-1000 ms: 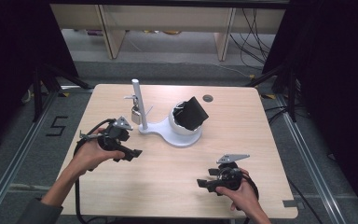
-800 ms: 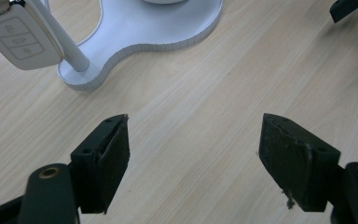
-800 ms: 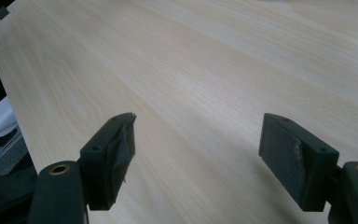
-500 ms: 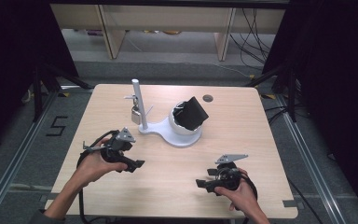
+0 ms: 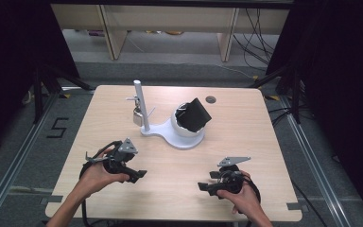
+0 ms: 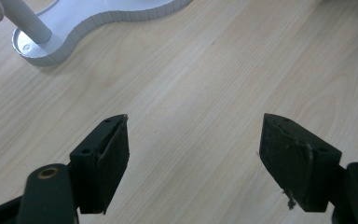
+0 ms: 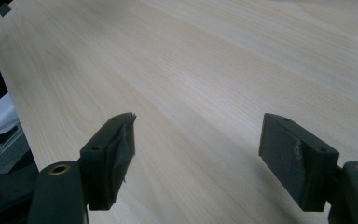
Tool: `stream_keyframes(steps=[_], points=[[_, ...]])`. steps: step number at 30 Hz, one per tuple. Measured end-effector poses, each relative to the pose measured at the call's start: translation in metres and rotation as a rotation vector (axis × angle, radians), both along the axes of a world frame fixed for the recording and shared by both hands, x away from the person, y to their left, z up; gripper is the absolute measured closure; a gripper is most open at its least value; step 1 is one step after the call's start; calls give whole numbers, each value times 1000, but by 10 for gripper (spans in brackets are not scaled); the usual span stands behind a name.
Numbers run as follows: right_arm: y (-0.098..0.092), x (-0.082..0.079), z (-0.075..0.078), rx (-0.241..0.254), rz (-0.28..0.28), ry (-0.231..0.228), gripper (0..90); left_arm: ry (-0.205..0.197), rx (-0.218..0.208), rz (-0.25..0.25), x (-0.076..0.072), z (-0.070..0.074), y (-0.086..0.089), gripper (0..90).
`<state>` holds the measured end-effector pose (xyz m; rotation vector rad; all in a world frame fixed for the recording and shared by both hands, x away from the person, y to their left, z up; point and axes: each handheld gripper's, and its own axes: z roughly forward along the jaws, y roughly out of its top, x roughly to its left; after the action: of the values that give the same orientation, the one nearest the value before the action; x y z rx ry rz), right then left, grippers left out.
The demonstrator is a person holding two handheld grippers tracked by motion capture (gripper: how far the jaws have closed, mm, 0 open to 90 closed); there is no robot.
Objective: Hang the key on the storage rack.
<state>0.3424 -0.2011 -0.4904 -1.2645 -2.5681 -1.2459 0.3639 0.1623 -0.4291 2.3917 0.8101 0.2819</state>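
A white stand sits at the middle of the wooden table. Its upright post carries a small metal item like a padlock, hung from a side hook. The stand's round cup holds a tilted black object. My left gripper is held low over the table, near and left of the stand, jaws open. In the left gripper view the left gripper frames bare wood, with the stand's base ahead. My right gripper stands open near the front right, and the right gripper has nothing between its jaws.
A small dark round disc lies on the table behind the stand. Wooden shelving and cables stand beyond the far edge. The table's left edge runs close by in the right gripper view.
My left gripper has drawn back from the stand toward the near edge of the table. The right gripper has stayed in place.
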Motion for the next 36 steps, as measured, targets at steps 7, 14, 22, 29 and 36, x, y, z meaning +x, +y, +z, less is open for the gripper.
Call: stream_keyframes(steps=[7, 14, 22, 29, 36], points=[[1, -1, 0, 2, -5, 18, 279, -12, -9, -2, -6, -10, 0, 239], [1, -1, 0, -15, 3, -6, 264, -2, -13, -16, -17, -24, -1, 232], [4, -2, -2, -3, 4, 1, 222, -20, -46, -6, -28, -39, 1, 232], [4, -2, -1, -25, 11, -11, 196, -57, -68, 14, -37, -48, 3, 231], [6, -2, -3, -13, 27, 4, 188, -70, -78, 26, -53, -56, 8, 232]])
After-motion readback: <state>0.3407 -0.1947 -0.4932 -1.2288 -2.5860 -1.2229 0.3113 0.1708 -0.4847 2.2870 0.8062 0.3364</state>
